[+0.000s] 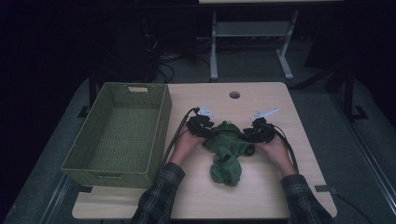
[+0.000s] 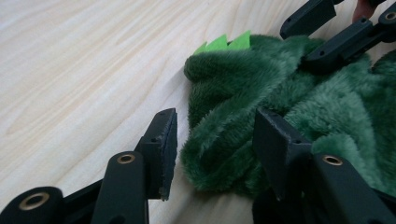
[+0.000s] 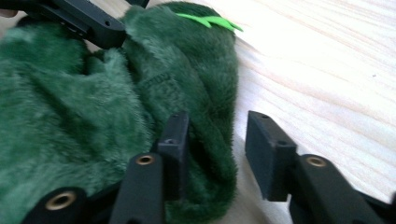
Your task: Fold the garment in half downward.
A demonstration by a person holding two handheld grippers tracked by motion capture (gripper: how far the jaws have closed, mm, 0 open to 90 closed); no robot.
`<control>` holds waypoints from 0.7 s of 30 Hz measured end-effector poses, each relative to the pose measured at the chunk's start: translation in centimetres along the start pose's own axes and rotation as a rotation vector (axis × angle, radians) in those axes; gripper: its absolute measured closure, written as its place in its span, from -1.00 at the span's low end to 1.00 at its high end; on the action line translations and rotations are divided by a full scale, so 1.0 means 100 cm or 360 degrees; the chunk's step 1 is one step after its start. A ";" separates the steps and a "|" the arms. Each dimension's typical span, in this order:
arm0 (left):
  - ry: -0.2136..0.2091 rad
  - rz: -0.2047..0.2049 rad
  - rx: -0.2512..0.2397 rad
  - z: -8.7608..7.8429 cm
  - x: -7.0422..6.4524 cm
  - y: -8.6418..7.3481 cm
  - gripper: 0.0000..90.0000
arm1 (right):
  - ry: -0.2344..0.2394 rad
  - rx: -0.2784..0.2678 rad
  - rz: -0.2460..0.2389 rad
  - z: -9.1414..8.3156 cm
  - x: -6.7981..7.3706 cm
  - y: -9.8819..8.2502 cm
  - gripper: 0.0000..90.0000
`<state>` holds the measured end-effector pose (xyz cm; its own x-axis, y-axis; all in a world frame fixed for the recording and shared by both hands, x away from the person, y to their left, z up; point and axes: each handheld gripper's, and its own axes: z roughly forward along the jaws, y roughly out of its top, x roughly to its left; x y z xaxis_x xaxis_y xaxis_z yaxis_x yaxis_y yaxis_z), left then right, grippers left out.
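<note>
A dark green plush garment (image 1: pixel 226 154) with bright green felt spikes (image 2: pixel 224 43) lies crumpled on the wooden table (image 1: pixel 266 191). My left gripper (image 1: pixel 205 127) sits at its upper left edge. In the left gripper view, the left gripper (image 2: pixel 212 128) is open around a fold of the plush (image 2: pixel 233 116); one pad touches the fabric and the other stands just clear. My right gripper (image 1: pixel 254 133) is at the upper right edge. In the right gripper view, the right gripper (image 3: pixel 215 135) is open too, straddling the plush edge (image 3: pixel 205 102), with a gap to the outer pad.
A green woven basket (image 1: pixel 161 126) stands on the table's left side, close to the left forearm. A round cable hole (image 1: pixel 234 94) is near the far edge. Bare tabletop lies right of and in front of the garment. A white desk frame (image 1: pixel 252 32) stands beyond.
</note>
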<state>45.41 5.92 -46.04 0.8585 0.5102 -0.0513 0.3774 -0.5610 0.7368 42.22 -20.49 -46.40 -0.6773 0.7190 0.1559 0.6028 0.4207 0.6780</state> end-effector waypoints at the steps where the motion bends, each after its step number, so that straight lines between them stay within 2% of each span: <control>1: 0.0002 -0.0006 0.0001 0.001 0.001 0.000 0.12 | -0.0007 0.0003 0.0003 0.001 -0.001 0.000 0.41; 6: -0.0006 -0.0023 0.0024 0.007 0.004 0.003 0.17 | -0.0088 -0.0019 0.0018 0.001 -0.006 0.000 0.71; 8: -0.0014 -0.0018 0.0027 0.008 0.005 0.004 0.20 | -0.0089 -0.0035 0.0039 0.001 -0.009 0.000 0.78; 10: -0.0021 -0.0014 0.0043 0.009 0.005 0.004 0.26 | -0.0081 -0.0041 0.0046 0.002 -0.010 -0.001 0.78; 12: -0.0026 0.0011 0.0075 0.010 0.005 0.003 0.30 | -0.0069 -0.0037 0.0048 0.002 -0.010 -0.001 0.69; 13: -0.0027 0.0001 0.0080 0.012 0.004 0.002 0.32 | -0.0062 -0.0027 0.0065 0.002 -0.008 -0.001 0.66; 15: -0.0036 0.0027 0.0110 0.012 0.004 0.002 0.43 | -0.0050 -0.0017 0.0059 0.003 -0.007 -0.001 0.67; 17: -0.0036 0.0017 0.0116 0.013 0.002 0.002 0.55 | -0.0051 -0.0006 0.0053 0.004 -0.005 -0.001 0.72; 21: 0.0004 0.0042 0.0145 0.011 0.001 0.003 0.85 | -0.0068 0.0008 0.0055 0.006 -0.004 -0.001 0.89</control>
<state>46.04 5.08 -46.54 0.8676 0.4963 -0.0310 0.3851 -0.6312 0.6733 42.72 -20.49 -46.95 -0.6374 0.7561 0.1486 0.6277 0.3976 0.6692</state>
